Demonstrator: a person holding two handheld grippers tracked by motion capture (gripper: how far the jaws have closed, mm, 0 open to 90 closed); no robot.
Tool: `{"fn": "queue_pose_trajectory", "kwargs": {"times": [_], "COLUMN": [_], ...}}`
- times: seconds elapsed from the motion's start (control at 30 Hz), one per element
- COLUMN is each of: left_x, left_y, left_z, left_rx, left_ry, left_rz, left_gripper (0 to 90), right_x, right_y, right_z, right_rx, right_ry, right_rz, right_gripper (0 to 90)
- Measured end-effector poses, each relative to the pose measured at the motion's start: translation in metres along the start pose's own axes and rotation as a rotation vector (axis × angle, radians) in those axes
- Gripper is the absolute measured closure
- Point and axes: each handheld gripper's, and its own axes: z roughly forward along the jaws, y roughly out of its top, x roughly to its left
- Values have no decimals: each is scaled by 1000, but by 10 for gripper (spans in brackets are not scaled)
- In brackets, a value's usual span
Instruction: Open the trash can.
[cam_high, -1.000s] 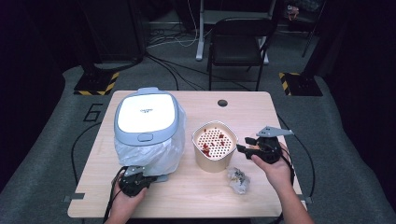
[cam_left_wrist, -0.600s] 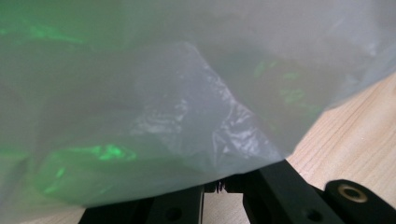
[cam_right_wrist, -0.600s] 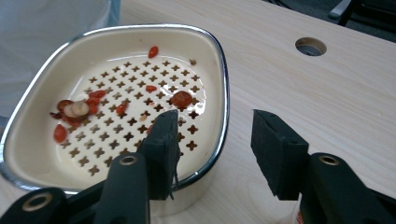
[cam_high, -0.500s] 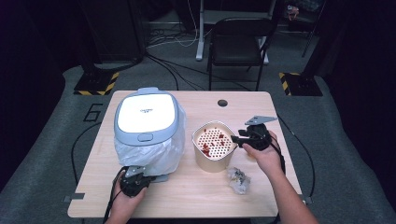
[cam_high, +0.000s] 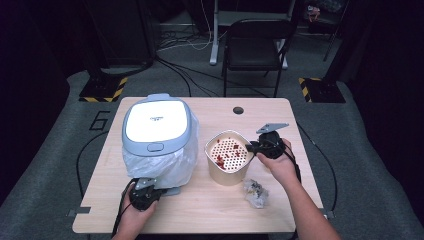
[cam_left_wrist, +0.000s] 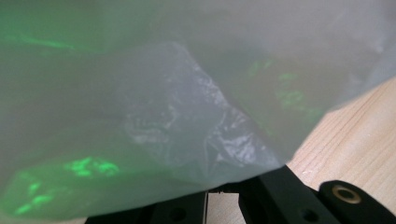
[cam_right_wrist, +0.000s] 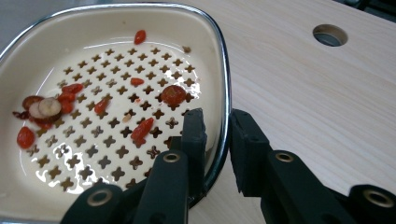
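Wooden table (cam_high: 210, 210), round hole near far edge. White-lidded appliance (cam_high: 156, 125) on left half, wrapped in translucent plastic bag (cam_high: 165, 162). Cream perforated basket (cam_high: 228, 157) at centre-right, red bits and pale slice inside (liquid glistens on floor). Crumpled plastic wad (cam_high: 255, 192) just in front of basket. Right gripper (cam_right_wrist: 217, 128) astride basket's right rim, one jaw inside, one outside; jaws have just been closing, now pinching rim. Left gripper (cam_high: 145, 192) at bag's near edge, jaws pressed together on film.
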Motion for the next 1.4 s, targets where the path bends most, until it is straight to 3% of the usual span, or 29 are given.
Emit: {"fn": "queue_pose_trajectory", "kwargs": {"times": [0.33, 0.57, 0.67, 0.7, 0.83, 1.13, 1.27, 1.4], "left_x": [-1, -2, -2, -2, -1, -1, -1, -1], "left_y": [-1, -4, -5, -5, -5, -5, -5, -5], "left_z": [2, 5, 6, 7, 8, 8, 8, 8], "left_rx": [5, 19, 47, 47, 42, 42, 43, 42], "left_ry": [6, 19, 24, 16, 2, 1, 2, 2], "left_rz": [8, 20, 38, 35, 31, 31, 32, 30], "left_gripper": [900, 900, 900, 900, 900, 900, 900, 900], "right_x": [16, 29, 31, 31, 35, 38, 39, 41], "right_y": [-2, -10, -11, -11, -11, -35, -51, -69], "right_z": [-3, -10, -13, -15, -39, -76, -82, -80], "right_rx": [18, 19, 10, -6, -71, -118, -100, -89], "right_ry": [75, 96, 95, 100, 91, 54, 28, 34], "right_rz": [-46, -64, -60, -53, -56, -32, -29, -9], "right_gripper": [810, 801, 721, 648, 527, 463, 435, 392]}}
